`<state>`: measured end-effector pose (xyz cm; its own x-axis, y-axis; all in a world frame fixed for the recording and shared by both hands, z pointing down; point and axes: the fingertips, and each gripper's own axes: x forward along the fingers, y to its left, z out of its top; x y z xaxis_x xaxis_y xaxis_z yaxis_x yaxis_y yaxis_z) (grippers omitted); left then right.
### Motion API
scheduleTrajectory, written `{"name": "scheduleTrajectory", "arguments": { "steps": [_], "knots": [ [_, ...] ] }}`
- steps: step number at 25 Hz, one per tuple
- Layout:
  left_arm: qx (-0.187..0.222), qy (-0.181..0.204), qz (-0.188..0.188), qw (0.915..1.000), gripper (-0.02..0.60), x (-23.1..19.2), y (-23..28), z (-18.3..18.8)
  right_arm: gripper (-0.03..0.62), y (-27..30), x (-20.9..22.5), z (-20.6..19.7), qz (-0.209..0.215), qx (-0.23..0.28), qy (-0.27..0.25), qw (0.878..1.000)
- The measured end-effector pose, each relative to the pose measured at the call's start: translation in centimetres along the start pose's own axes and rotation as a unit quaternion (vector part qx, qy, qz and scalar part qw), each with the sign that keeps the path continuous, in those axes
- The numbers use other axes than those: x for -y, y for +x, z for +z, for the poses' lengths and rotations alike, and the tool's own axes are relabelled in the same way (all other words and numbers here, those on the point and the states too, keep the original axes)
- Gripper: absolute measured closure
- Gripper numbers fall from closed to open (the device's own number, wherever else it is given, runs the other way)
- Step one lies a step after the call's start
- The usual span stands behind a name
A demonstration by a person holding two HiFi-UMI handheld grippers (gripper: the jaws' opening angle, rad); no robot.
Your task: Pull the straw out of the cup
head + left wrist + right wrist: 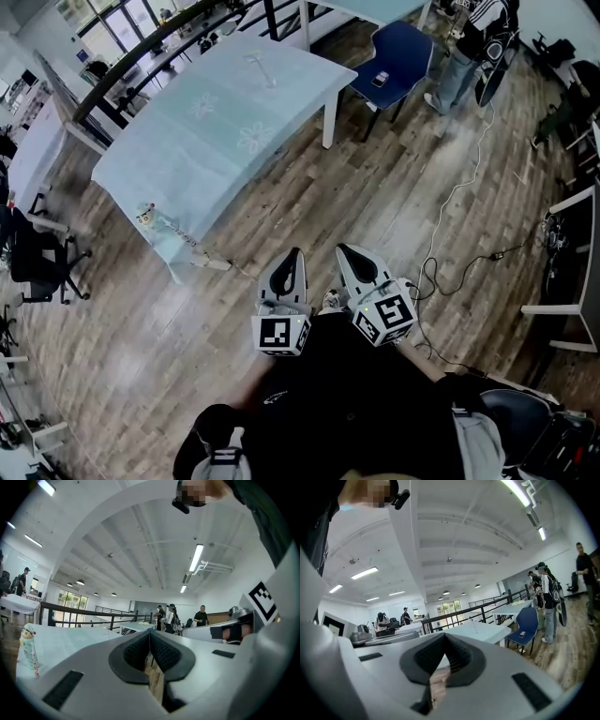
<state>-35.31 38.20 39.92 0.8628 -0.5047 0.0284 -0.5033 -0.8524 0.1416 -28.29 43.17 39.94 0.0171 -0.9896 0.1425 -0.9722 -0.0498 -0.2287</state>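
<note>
Pressing ribbed black pads (pixel 164 651) together on nothing, the left claw (pixel 296 255) and right claw (pixel 345 251) sit side by side. Well ahead of them, a thin white straw (pixel 262 68) stands on the pale-blue clothed table (pixel 187 150). Its cup is too small to make out.

A cloth-covered table (pixel 187 141) stands on wooden floor (pixel 309 206); a blue chair (pixel 398 47) by its far corner — white cable (pixel 459 192) alongside.

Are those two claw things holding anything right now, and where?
Nothing is held: the left gripper and right gripper both have jaws closed together, empty.
</note>
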Motion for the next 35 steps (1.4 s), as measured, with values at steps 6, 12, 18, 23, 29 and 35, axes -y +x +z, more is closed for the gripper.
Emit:
{"name": "scheduleTrajectory", "arguments": {
  "steps": [6,12,18,23,29,35],
  "knots": [
    [-0.003,-0.008,-0.010,0.9999,0.565,3.2,2.4,-1.4,0.586,-0.7,2.8,-0.3,0.010,0.002,0.016,1.000],
    [-0.008,-0.006,-0.008,0.9999,0.565,4.2,3.5,-1.2,0.586,-0.6,4.5,0.3,0.005,-0.002,0.019,1.000],
    [-0.011,-0.004,0.013,0.9998,0.565,2.7,3.7,-1.1,0.586,0.2,5.0,0.1,0.001,-0.004,0.029,1.000],
    [-0.022,-0.007,0.013,0.9996,0.565,1.2,5.1,-2.2,0.586,1.9,6.0,-0.5,-0.008,-0.008,0.024,1.000],
    [-0.020,-0.012,0.003,0.9997,0.565,0.2,9.1,-2.1,0.586,3.7,8.9,-0.4,-0.030,-0.017,0.032,0.999],
    [-0.033,-0.024,-0.005,0.9992,0.565,-1.0,13.4,-2.7,0.586,7.9,11.1,-0.2,-0.036,-0.030,0.048,0.998]
  ]
}}
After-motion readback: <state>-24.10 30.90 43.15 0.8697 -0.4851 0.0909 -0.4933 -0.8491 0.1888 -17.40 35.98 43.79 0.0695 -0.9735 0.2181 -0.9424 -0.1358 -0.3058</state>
